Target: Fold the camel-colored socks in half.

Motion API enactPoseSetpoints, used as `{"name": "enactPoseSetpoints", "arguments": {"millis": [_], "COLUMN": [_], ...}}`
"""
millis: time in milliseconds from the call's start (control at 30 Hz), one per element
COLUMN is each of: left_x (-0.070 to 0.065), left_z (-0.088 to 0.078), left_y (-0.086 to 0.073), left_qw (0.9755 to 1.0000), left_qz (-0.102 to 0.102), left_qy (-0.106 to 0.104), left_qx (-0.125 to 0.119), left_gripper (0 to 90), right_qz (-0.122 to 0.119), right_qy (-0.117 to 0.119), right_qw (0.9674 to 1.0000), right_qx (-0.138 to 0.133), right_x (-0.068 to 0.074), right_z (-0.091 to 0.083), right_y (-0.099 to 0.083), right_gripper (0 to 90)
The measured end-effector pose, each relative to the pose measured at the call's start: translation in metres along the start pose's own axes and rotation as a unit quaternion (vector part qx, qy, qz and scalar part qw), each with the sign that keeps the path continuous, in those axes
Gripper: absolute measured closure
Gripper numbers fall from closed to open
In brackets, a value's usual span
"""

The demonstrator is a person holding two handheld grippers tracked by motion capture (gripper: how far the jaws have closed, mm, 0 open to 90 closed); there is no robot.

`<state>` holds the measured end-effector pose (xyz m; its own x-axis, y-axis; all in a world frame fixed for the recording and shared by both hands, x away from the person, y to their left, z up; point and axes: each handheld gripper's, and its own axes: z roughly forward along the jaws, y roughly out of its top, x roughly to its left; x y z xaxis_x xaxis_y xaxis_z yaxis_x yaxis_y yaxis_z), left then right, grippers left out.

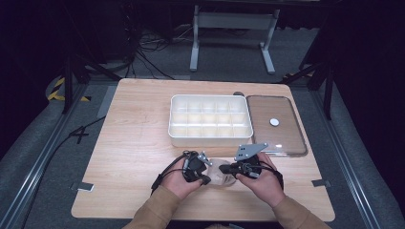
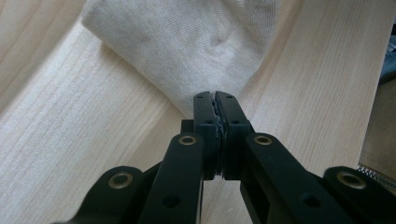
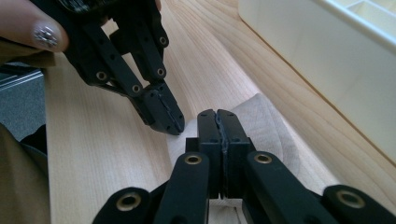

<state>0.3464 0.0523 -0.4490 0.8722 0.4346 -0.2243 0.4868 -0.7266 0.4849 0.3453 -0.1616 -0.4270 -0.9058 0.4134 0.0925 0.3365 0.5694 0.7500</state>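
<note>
**Both jaws clamped on cloth**

Your left hand-held gripper (image 2: 215, 100) pinches one edge of the small off-white knitted cloth (image 2: 187, 51); your right hand-held gripper (image 3: 217, 119) is clenched on its other side. The cloth lies on the light wooden counter (image 1: 133, 143), near the white compartmented plastic tray (image 1: 210, 138).

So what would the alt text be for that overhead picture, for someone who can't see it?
A person's two hands at the near edge of a wooden table each hold a black gripper, the left gripper and right gripper meeting over a small pale cloth. Behind them sit a white compartment tray and a clear lid beside it.
</note>
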Motion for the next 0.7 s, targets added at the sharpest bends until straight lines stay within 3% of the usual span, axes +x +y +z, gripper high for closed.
{"name": "enactPoseSetpoints", "arguments": {"millis": [133,467,567,700], "left_x": [-0.001,-0.001,-0.001,0.0], "left_z": [0.003,0.002,0.001,0.001], "left_y": [0.0,0.0,0.0,0.001], "left_qw": [1.0,1.0,1.0,1.0], "left_qz": [0.001,-0.002,-0.003,-0.001], "left_qy": [-0.005,-0.005,-0.005,-0.007], "left_qx": [0.002,0.003,0.002,0.002], "left_gripper": [88.2,88.2,88.2,88.3], "right_qz": [0.003,0.008,0.012,0.01], "right_qy": [0.0,-0.016,-0.023,-0.031], "right_qw": [1.0,0.9997,0.9993,0.9987], "right_qx": [-0.003,0.017,0.029,0.04], "right_x": [-0.001,-0.007,-0.009,-0.009], "right_z": [0.005,0.003,0.001,-0.001], "right_y": [-0.005,-0.015,-0.02,-0.026], "right_gripper": [90.0,89.8,84.7,84.6]}}
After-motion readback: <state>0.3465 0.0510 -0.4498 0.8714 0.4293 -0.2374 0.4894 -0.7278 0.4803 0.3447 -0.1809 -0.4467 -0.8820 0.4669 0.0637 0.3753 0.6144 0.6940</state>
